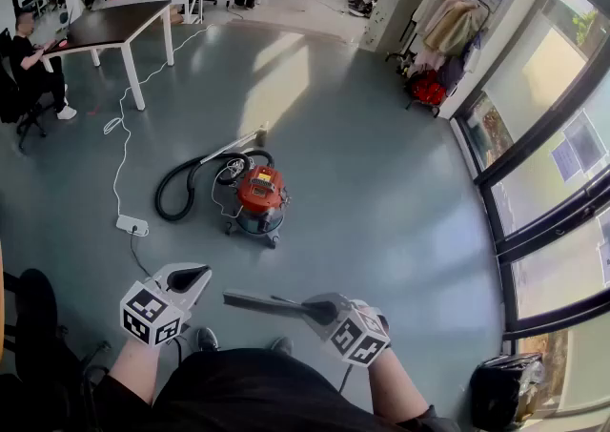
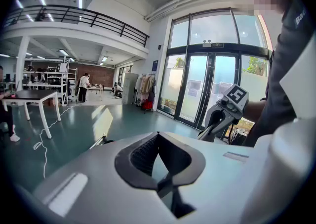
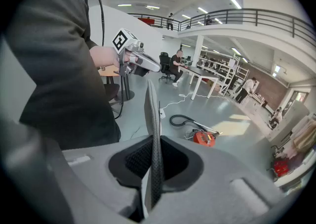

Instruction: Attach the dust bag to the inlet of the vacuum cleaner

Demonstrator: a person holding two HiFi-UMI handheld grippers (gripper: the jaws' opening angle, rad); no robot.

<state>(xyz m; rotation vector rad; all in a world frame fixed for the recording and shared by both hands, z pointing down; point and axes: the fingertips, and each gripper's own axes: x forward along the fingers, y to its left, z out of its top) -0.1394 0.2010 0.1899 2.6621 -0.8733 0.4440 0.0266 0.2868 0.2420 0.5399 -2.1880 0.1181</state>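
Found the right gripper's (image 3: 154,166) jaws closed on the dust bag (image 3: 151,112), a thin flat grey piece seen edge-on, with the ribbed pads pressed against both its faces. Followed the bag up and out of the jaws in the right gripper view. In the head view, saw it jut out flat and roughly level, its free end near the left gripper (image 1: 188,279).

Found the left gripper's jaws a little apart, with nothing between them and only the floor (image 1: 381,182) showing through the narrow gap.

Saw both grippers held low and side by side, just ahead of the person's dark-clothed lap (image 1: 248,387), the right one tipped more steeply downward than the left.

Spotted the vacuum cleaner (image 1: 260,194), a red-orange top on a metal canister, standing on the grey-green floor well ahead of both grippers and well apart from the bag. Noted its black hose (image 1: 176,194) looped on the floor to its left, and a pale wand (image 1: 243,144) lying just beyond it.

Saw a white power strip (image 1: 132,224) on the floor beside the hose loop, and a white cable (image 1: 122,134) running from it toward a dark-topped, white-legged table (image 1: 110,25) far off at the upper left.
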